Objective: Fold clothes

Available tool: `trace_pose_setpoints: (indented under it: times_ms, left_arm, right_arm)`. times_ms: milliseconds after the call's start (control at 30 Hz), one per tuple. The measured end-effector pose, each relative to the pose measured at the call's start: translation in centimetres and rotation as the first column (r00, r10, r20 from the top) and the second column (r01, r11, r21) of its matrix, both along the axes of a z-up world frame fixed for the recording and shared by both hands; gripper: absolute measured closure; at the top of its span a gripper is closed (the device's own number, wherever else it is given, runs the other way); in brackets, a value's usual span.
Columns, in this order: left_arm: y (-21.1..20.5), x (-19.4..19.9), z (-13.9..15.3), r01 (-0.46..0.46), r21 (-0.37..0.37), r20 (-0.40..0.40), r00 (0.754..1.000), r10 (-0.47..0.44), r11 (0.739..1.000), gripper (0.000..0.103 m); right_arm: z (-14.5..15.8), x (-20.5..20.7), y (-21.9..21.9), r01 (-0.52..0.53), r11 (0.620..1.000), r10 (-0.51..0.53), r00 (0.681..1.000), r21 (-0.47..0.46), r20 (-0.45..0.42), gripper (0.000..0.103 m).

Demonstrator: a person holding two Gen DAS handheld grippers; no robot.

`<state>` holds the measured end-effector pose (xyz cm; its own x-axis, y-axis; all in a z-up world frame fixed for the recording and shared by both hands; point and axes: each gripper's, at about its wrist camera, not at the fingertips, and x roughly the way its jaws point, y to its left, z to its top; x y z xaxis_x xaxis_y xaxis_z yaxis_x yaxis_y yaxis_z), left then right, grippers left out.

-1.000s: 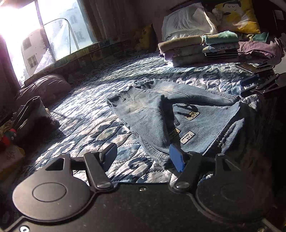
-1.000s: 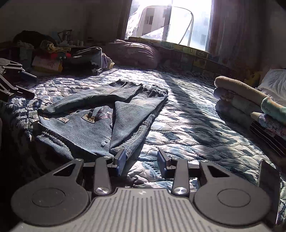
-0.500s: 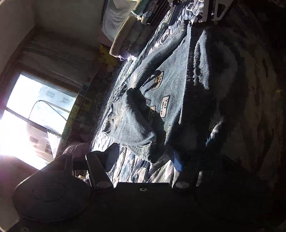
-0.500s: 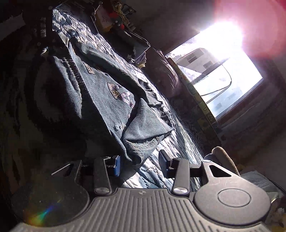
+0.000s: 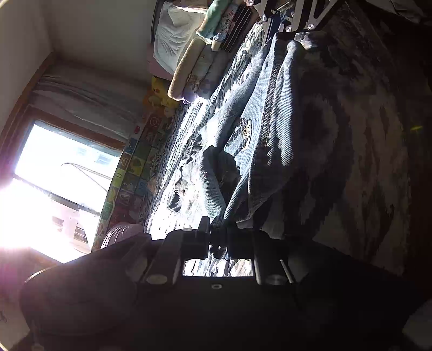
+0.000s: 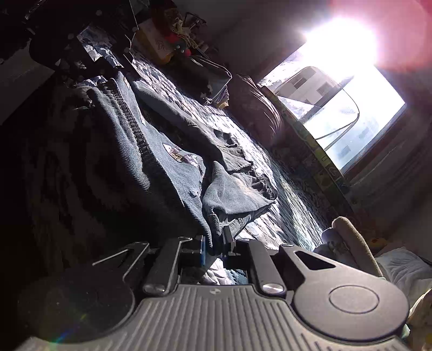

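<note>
Two claws each pinch a waistband corner of the jeans (image 5: 272, 113), which lie on the bed (image 5: 364, 151). Left claw (image 5: 217, 237) and right claw (image 6: 214, 244) grip opposite ends, probably so the waist lifts evenly toward the far hems, near the folded stack (image 5: 199, 62).

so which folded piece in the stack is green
The mint-green folded piece, uppermost in the stack beside the white pillow; the others are tan, floral and striped.

Sunlight glares through a curtained window (image 6: 348, 113); a quilted blue bed (image 5: 189, 127) below pale walls.
</note>
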<state>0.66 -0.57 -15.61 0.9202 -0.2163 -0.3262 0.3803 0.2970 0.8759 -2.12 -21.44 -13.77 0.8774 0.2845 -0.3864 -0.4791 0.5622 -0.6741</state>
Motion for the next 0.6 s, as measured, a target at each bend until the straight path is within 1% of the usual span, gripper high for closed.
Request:
trace_pose_setpoints:
  times_ms: [100, 167, 200, 267, 300, 333, 433, 533, 600]
  left_arm:
    - [0.3, -1.0, 2.3, 0.013, -0.05, -0.06, 0.998, -0.016, 0.999, 0.093]
    - [0.6, -0.4, 4.4, 0.007, -0.127, -0.112, 0.994, -0.021, 0.992, 0.092]
    - [0.8, 0.1, 5.4, 0.001, -0.169, -0.132, 0.991, -0.024, 0.986, 0.092]
    - [1.4, 1.7, 7.6, -0.022, -0.271, -0.182, 0.983, -0.029, 0.962, 0.092]
    - [1.7, 2.7, 8.7, -0.037, -0.327, -0.213, 0.976, -0.035, 0.944, 0.092]
    - [2.2, 3.8, 9.8, -0.053, -0.388, -0.241, 0.97, -0.046, 0.92, 0.092]
    - [3.5, 6.6, 11.9, -0.095, -0.516, -0.297, 0.952, -0.073, 0.851, 0.092]
    - [5.2, 9.2, 12.9, -0.158, -0.632, -0.347, 0.933, -0.095, 0.759, 0.092]
    - [6.1, 11.1, 13.4, -0.205, -0.693, -0.374, 0.922, -0.101, 0.691, 0.092]
  right_arm:
    - [1.5, -1.9, -0.2, -0.001, 1.0, 0.001, 1.0, 0.022, 0.011, 0.09]
    - [2.9, -2.1, -0.7, 0.011, 0.997, -0.013, 1.0, 0.071, 0.017, 0.09]
    - [3.7, -1.8, -1.1, 0.022, 0.993, -0.023, 1.0, 0.117, 0.007, 0.09]
    - [5.1, -0.6, -1.7, 0.036, 0.978, -0.035, 0.999, 0.203, -0.01, 0.089]
    - [5.7, 0.1, -2.1, 0.037, 0.966, -0.031, 0.999, 0.255, -0.028, 0.09]
    - [6.3, 1.0, -2.6, 0.039, 0.951, -0.026, 0.999, 0.305, -0.046, 0.09]
    - [8.1, 4.2, -4.1, 0.06, 0.895, -0.021, 0.995, 0.442, -0.093, 0.09]
    - [9.8, 7.8, -5.5, 0.096, 0.816, -0.02, 0.99, 0.57, -0.139, 0.09]
    - [10.5, 10.6, -6.0, 0.127, 0.765, -0.016, 0.984, 0.631, -0.179, 0.09]
